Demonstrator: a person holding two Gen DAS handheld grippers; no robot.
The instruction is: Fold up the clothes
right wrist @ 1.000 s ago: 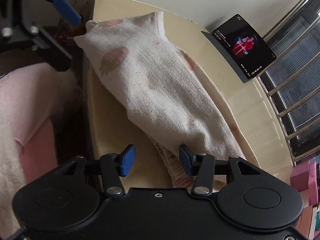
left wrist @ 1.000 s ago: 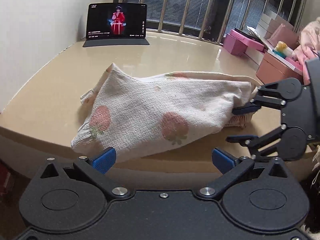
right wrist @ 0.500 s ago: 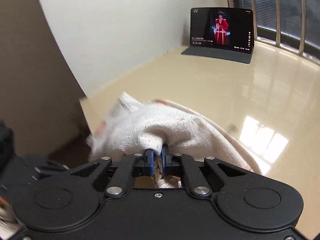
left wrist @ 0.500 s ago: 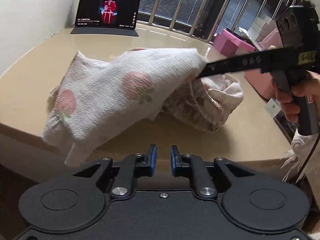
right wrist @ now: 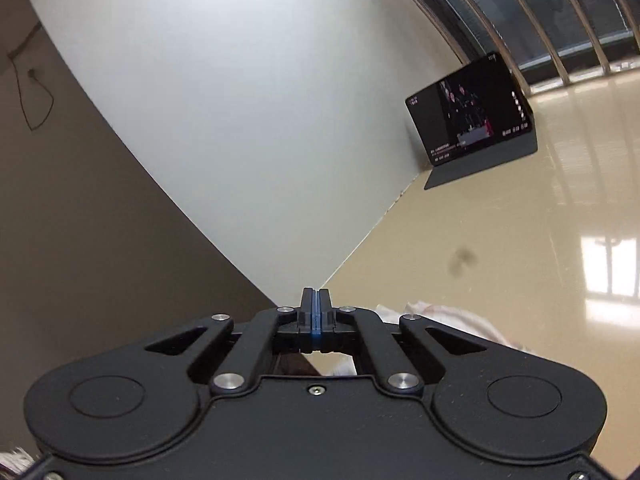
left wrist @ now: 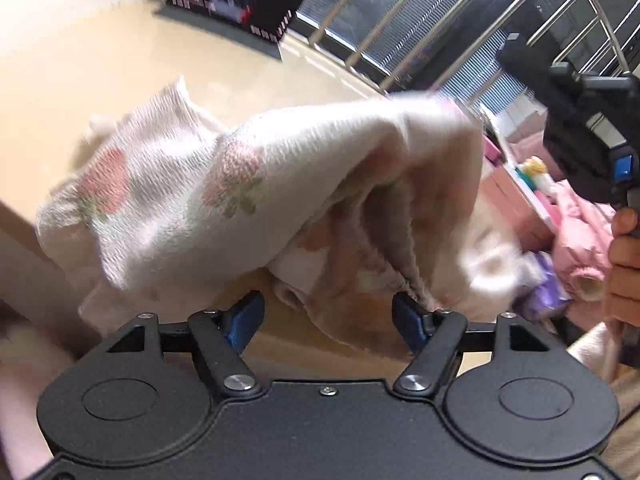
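A white garment with pink strawberry prints (left wrist: 224, 184) hangs blurred above the beige table (left wrist: 72, 80), its right end pulled up highest. My left gripper (left wrist: 328, 316) is opening at the table's near edge. The garment's lower hem sags between its blue pads and brushes the right one, unpinched. My right gripper (right wrist: 316, 308) is shut, pads flush, with white cloth (right wrist: 448, 316) showing just under and beside it. In the left wrist view its black body (left wrist: 580, 140) is at the right, held by a hand (left wrist: 624, 264), and the raised end of the garment reaches toward it.
A tablet on a dark stand (right wrist: 472, 120) plays video at the table's far corner by the white wall. Metal window bars (left wrist: 400, 32) run along the back. Pink boxes and pink clothes (left wrist: 576, 232) crowd the right side beyond the table.
The right gripper closed on the garment's right end, rose and rolled, lifting the cloth off the table. The left gripper shut, then spread again under the hanging hem.
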